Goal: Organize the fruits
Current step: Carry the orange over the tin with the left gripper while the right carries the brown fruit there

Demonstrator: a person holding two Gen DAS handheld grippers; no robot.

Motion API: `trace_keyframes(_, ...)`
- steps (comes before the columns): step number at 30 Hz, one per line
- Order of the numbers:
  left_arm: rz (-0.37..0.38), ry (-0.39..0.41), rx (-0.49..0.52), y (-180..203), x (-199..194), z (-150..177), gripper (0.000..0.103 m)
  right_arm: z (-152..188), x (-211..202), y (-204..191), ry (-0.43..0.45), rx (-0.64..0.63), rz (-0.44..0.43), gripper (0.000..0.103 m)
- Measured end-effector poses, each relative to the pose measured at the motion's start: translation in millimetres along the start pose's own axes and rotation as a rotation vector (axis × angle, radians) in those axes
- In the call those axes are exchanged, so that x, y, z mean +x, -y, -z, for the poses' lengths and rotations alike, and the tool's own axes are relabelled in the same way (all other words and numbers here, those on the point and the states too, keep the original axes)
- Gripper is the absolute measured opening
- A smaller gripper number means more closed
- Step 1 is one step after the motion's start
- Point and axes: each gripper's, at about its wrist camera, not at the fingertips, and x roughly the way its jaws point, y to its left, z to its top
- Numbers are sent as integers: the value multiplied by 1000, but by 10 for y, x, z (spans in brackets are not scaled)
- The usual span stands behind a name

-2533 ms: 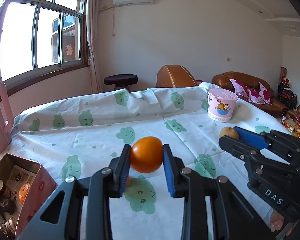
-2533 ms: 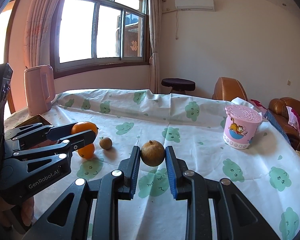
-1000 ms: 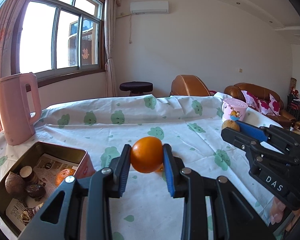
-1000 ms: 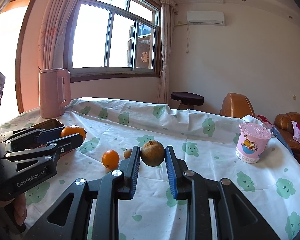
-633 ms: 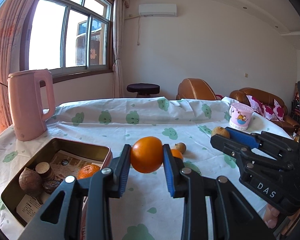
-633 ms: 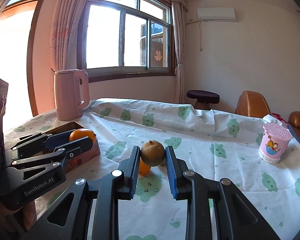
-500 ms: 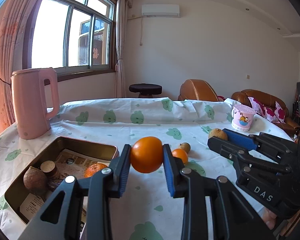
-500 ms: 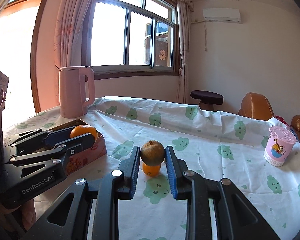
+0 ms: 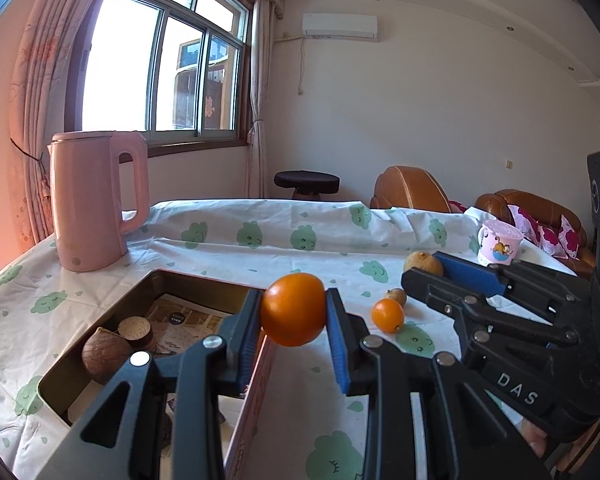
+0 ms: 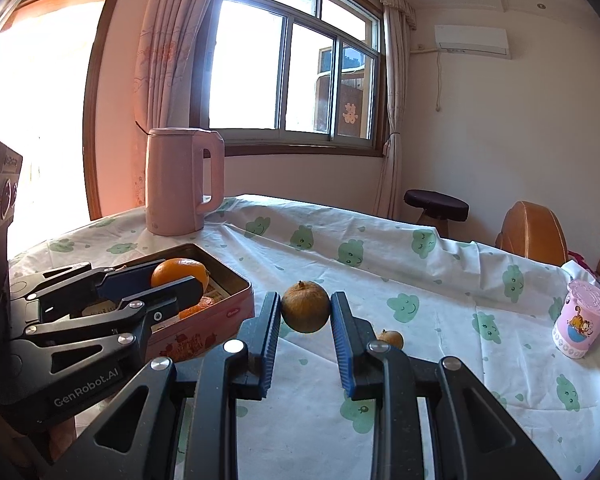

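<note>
My left gripper (image 9: 293,310) is shut on an orange (image 9: 293,309) and holds it above the right wall of an open pink tin box (image 9: 188,280). The box holds brown round fruits (image 9: 102,354) and papers. My right gripper (image 10: 305,312) is shut on a brown round fruit (image 10: 305,306), held above the table right of the box (image 10: 220,312). In the right wrist view the left gripper (image 10: 172,280) holds its orange (image 10: 180,273) over the box. A small orange (image 9: 387,315) and a small brown fruit (image 9: 396,296) lie on the tablecloth.
A pink kettle (image 9: 96,200) stands at the table's far left, behind the box. A pink cartoon cup (image 9: 499,242) stands at the far right. The table has a white cloth (image 9: 260,240) with green prints. A stool (image 9: 306,184) and brown sofas (image 9: 412,188) stand beyond it.
Both grippers have swung left toward the tin box, each keeping its fruit. The left gripper's orange now hangs over the box's right wall, and the box and kettle look closer.
</note>
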Motion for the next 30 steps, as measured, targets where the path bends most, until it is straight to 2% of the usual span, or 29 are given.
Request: trace_keyframes(30, -136, -22, -81, -783, -207, 68, 33, -197, 323, -702, -17, -96, -113, 28)
